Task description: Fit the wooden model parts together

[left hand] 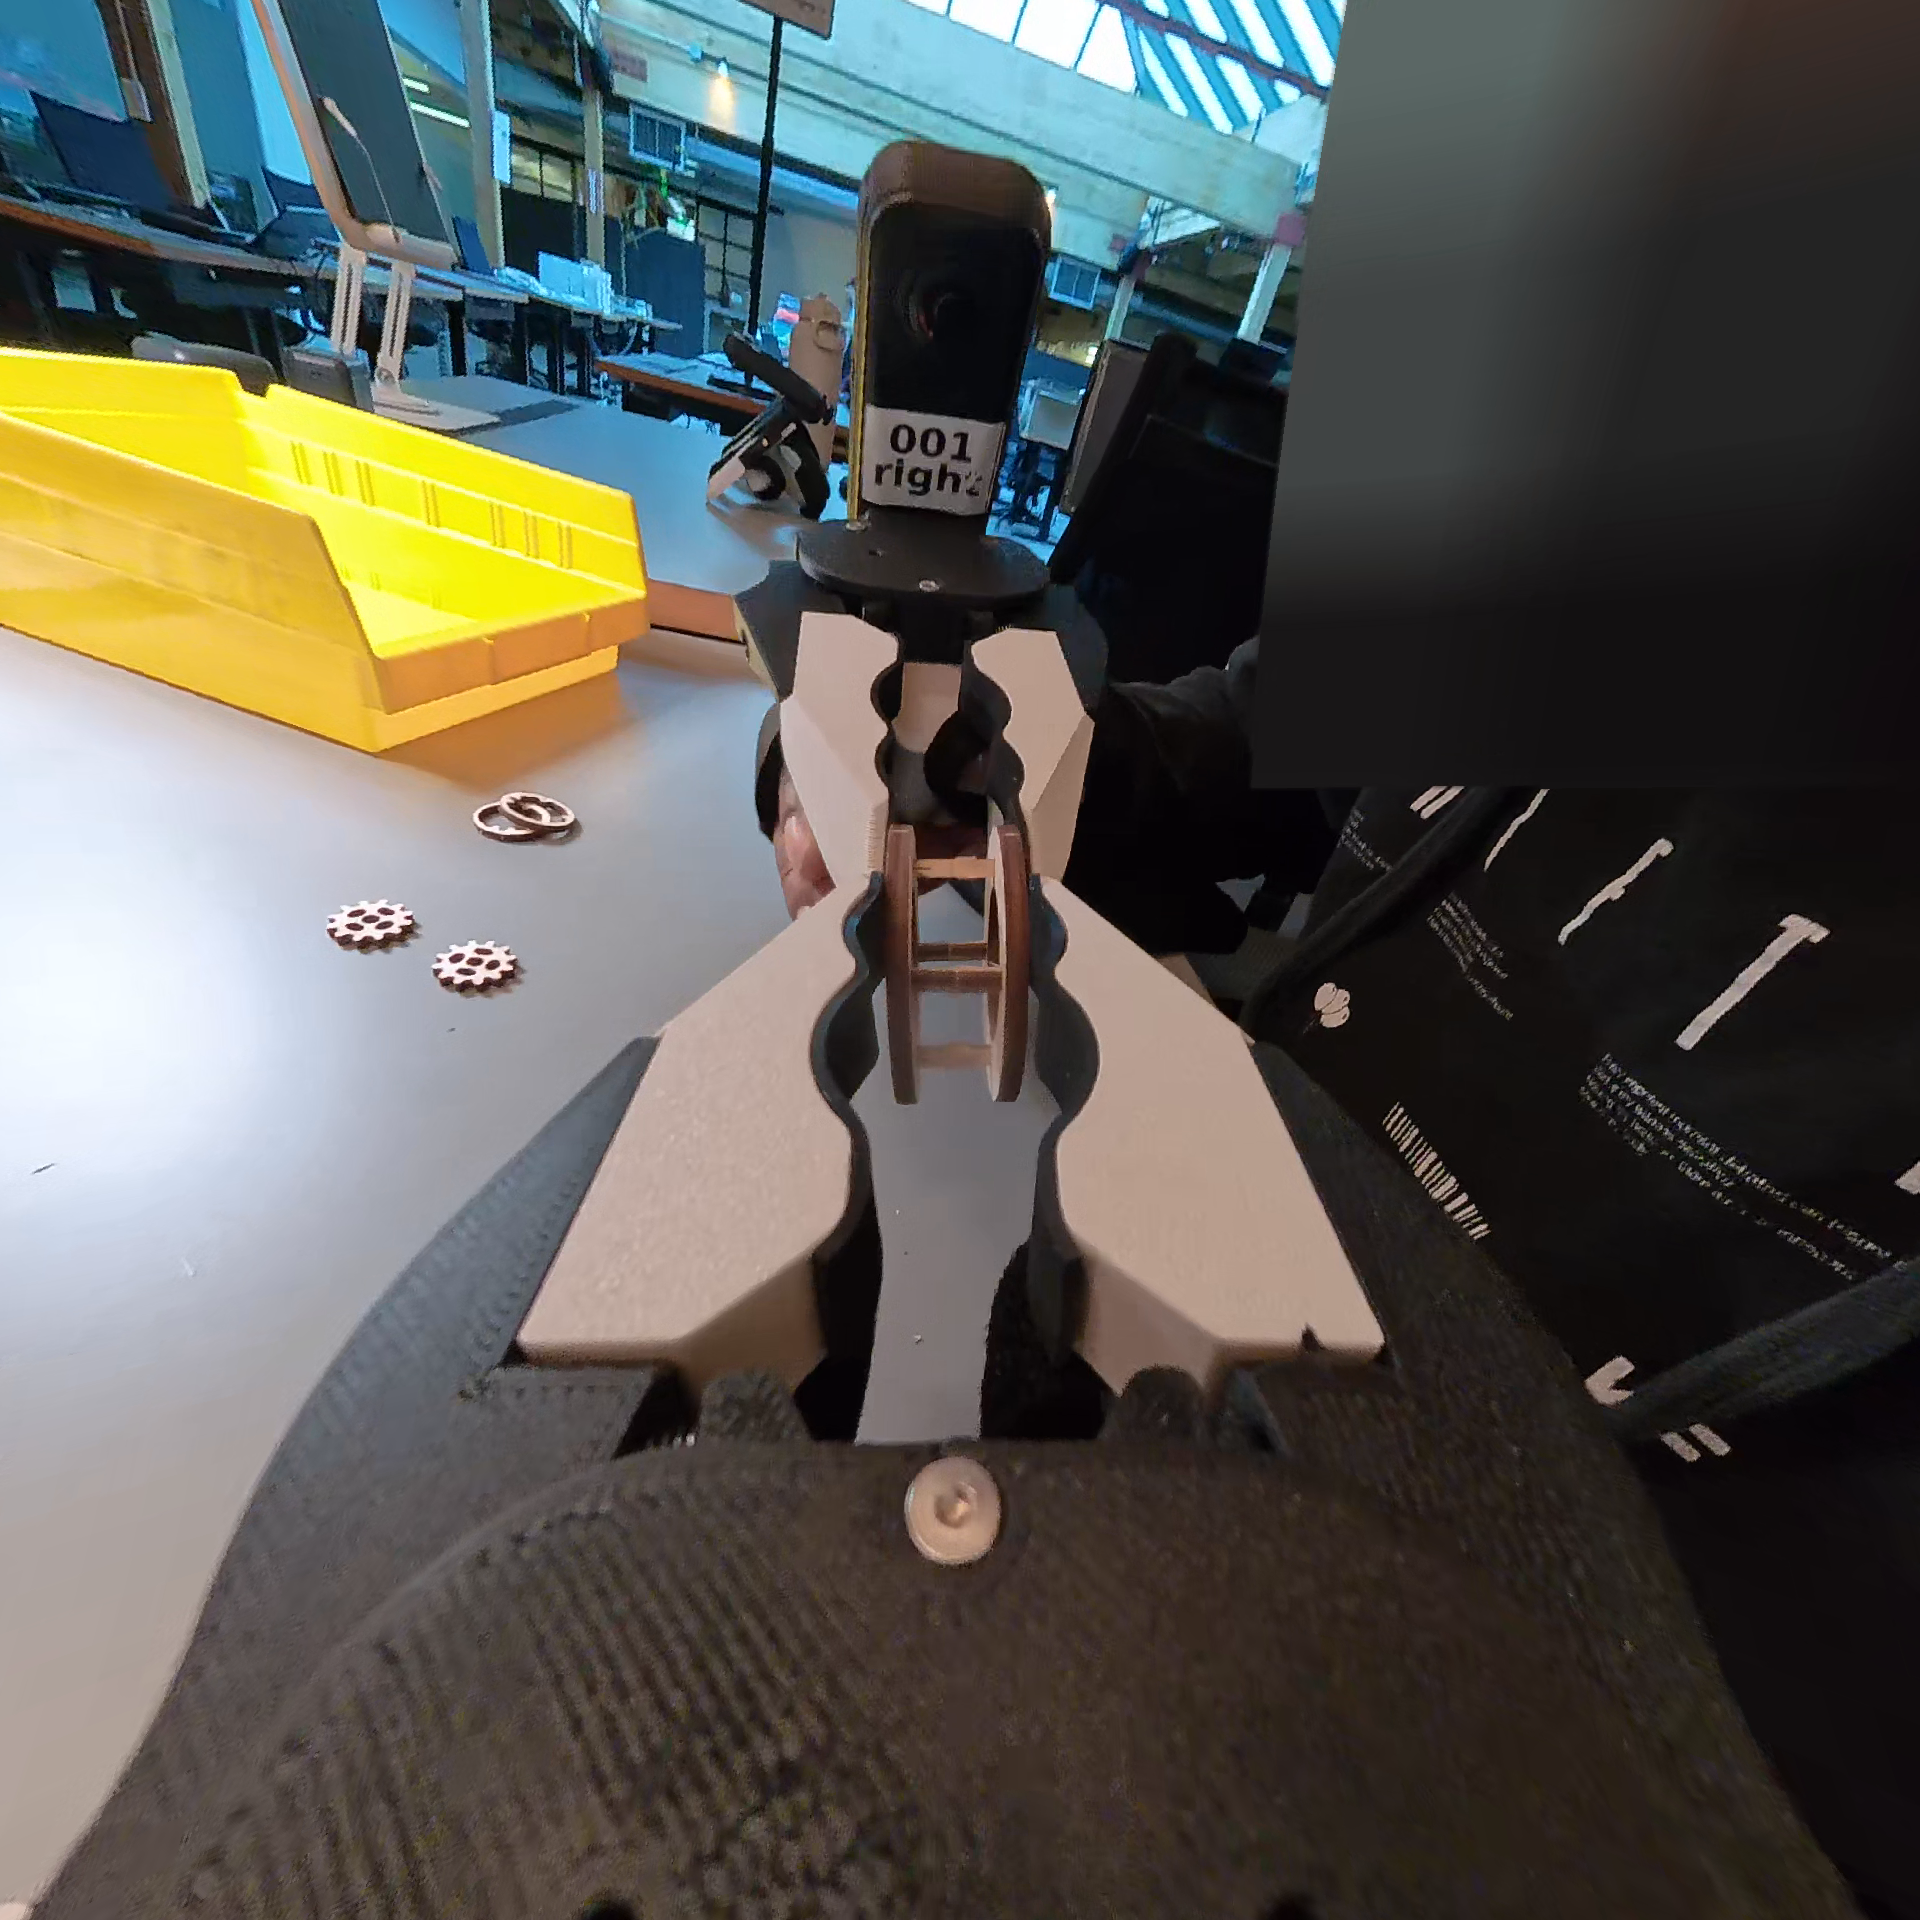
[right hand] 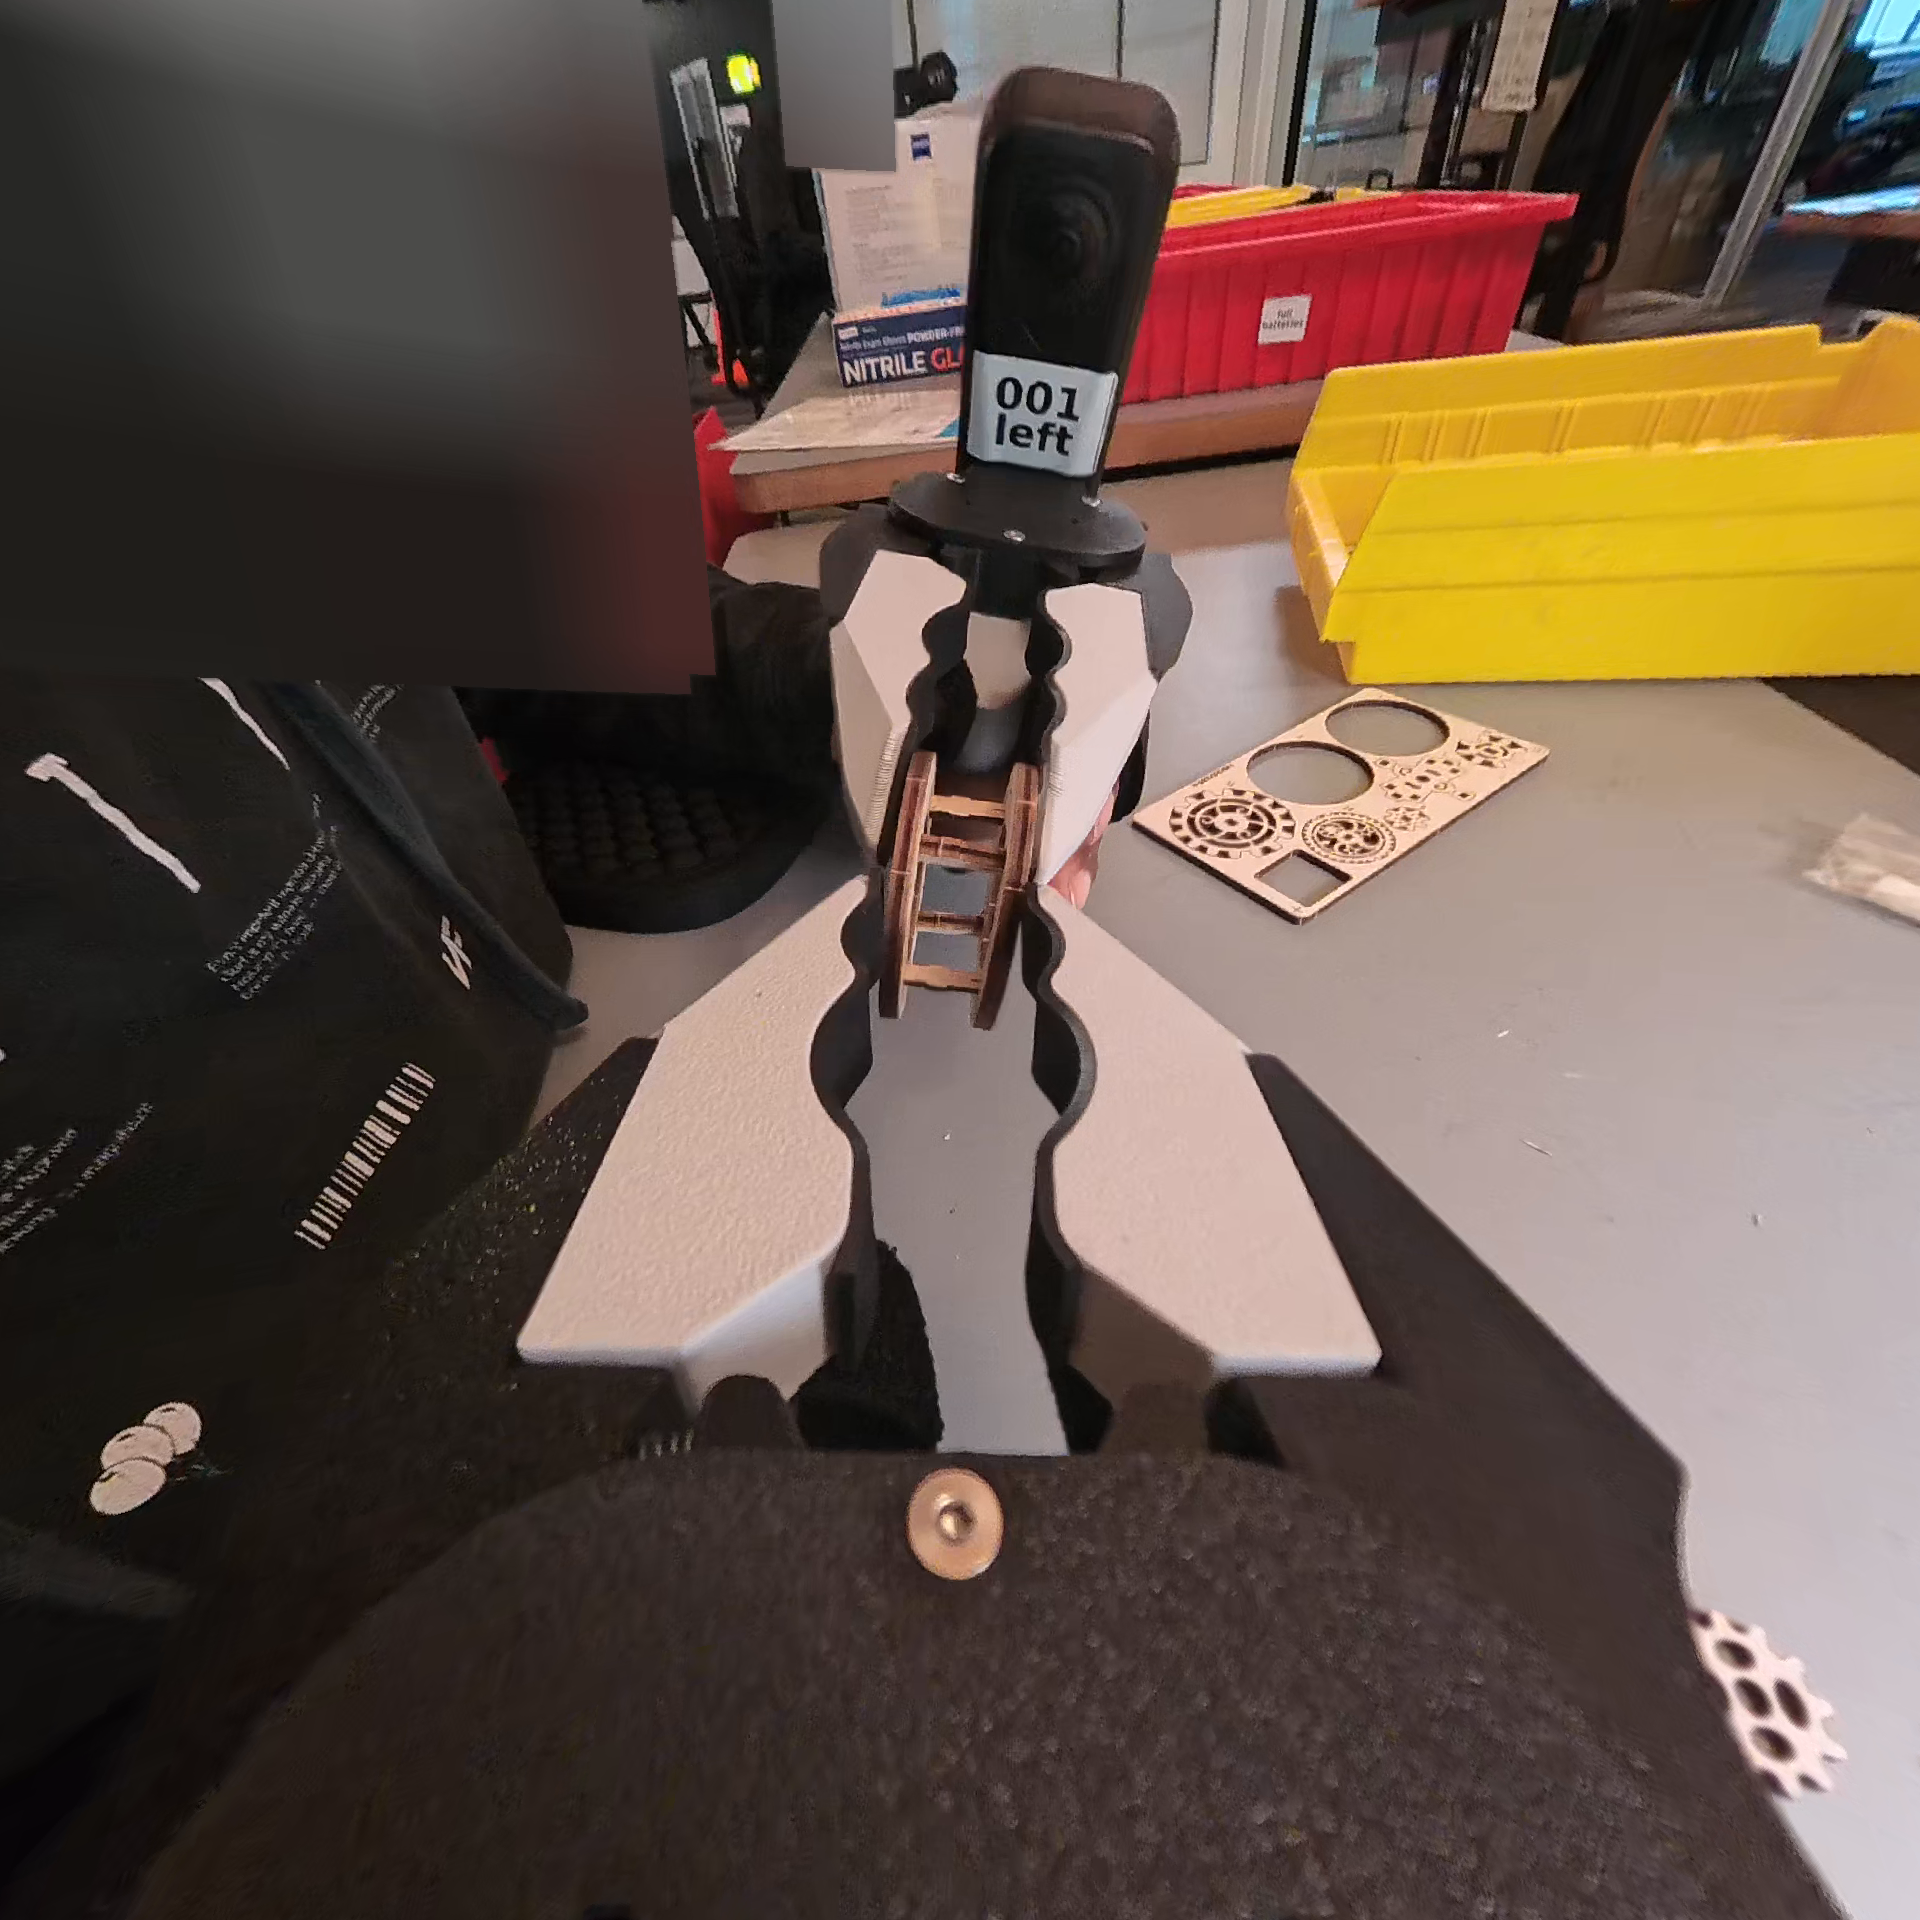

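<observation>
The left gripper (left hand: pixel 956 935) and the right gripper (right hand: pixel 951 914) meet nose to nose above the grey bench (left hand: pixel 260 1091), each pinching the same wooden wheel assembly (left hand: pixel 956 966): two dark discs joined by pale crossbars, held clear of the surface. In the left wrist view the discs sit against the inner faces of the fingers; in the right wrist view the same piece (right hand: pixel 951 894) is clamped likewise, with the opposing gripper closing on its far half.

The step in hand looks like pressing the discs onto their crossbars. It would go best with both grips square to the discs and the squeeze even, so the thin tabs seat without snapping or skewing.

Further out lie two small wooden gears (left hand: pixel 371 923), a pair of wooden rings (left hand: pixel 525 816), yellow bins (left hand: pixel 312 561) and, on the other side, the laser-cut parts sheet (right hand: pixel 1340 800) with empty cut-outs.

Whether every tab is fully home cannot be made out, as the fingers cover the disc faces. A gear (right hand: pixel 1766 1704) is cut off at the right wrist view's edge.
</observation>
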`<state>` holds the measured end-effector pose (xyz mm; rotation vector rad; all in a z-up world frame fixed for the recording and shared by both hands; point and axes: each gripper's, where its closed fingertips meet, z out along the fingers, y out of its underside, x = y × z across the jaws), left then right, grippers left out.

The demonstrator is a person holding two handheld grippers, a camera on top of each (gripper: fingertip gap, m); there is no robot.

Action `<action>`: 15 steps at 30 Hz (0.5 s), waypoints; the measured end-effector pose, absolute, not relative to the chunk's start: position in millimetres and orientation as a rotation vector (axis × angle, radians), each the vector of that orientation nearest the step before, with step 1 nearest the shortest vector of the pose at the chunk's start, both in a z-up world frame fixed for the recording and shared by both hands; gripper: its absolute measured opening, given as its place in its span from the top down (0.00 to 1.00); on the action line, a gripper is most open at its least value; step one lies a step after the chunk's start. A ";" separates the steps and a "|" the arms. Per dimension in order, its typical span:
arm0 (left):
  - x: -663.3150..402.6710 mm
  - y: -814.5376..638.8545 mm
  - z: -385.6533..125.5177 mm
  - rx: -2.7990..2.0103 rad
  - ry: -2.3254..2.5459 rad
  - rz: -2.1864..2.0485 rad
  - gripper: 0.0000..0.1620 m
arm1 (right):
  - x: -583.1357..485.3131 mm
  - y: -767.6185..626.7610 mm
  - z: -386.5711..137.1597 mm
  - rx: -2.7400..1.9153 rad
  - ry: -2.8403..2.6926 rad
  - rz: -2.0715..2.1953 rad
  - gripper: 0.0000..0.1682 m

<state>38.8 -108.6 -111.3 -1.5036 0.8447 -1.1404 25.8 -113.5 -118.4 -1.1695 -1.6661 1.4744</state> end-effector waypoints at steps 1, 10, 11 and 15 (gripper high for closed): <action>38.4 -108.1 -110.3 -1.499 0.832 -1.154 0.85 | 25.8 -112.7 -117.3 -1.164 -1.660 1.474 0.86; 35.6 -107.1 -116.8 -1.524 0.878 -1.078 0.83 | 25.7 -111.2 -125.0 -1.205 -1.715 1.396 0.87; 35.1 -105.6 -117.9 -1.534 0.895 -1.024 0.81 | 25.2 -111.8 -128.2 -1.218 -1.736 1.370 0.87; 39.9 -108.8 -127.6 -1.574 0.982 -0.945 0.85 | 23.3 -115.3 -139.2 -1.241 -1.801 1.292 0.89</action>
